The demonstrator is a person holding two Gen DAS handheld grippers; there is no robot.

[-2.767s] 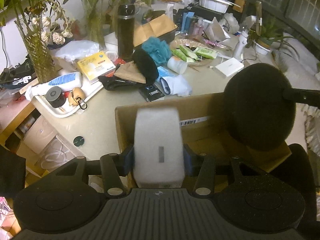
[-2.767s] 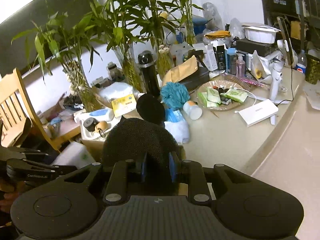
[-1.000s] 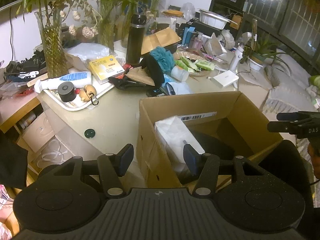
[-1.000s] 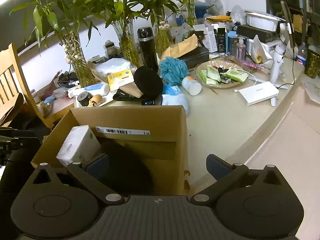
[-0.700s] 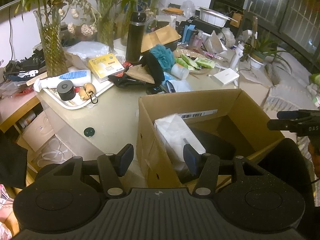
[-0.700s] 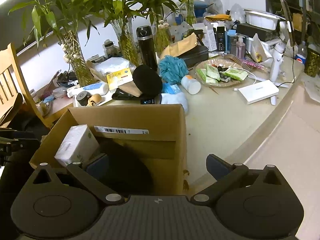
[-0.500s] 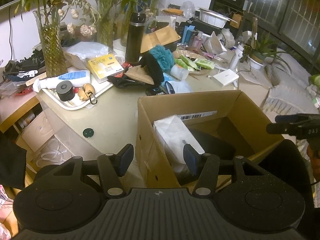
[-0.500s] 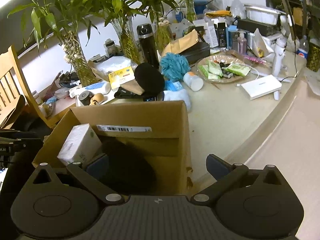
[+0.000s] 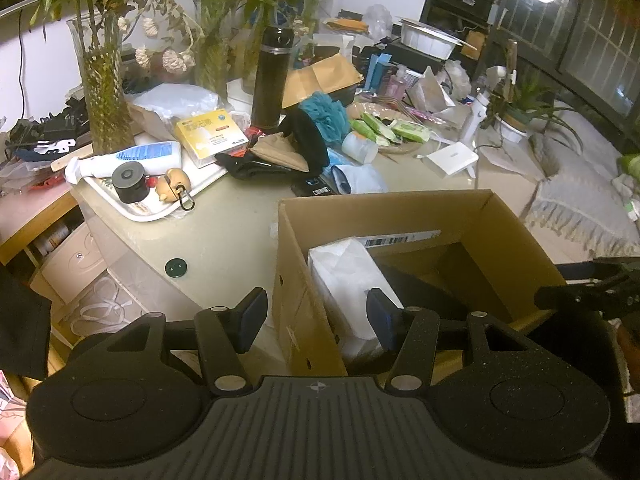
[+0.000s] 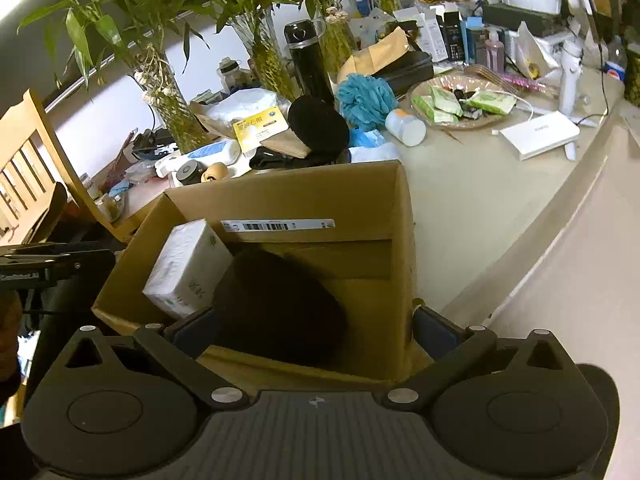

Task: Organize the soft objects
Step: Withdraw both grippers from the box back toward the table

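Lying inside the cardboard box, the white tissue pack leans on its left wall with the black sponge beside it; the left gripper hangs spread and empty over the box's near corner, the right gripper gapes wide, empty, above the sponge

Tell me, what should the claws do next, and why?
Probably the right claw should lift away from the cardboard box and reach for the teal bath pouf on the table. Both claws are open and empty, the white tissue pack and black sponge already sit inside, and soft things remain outside.
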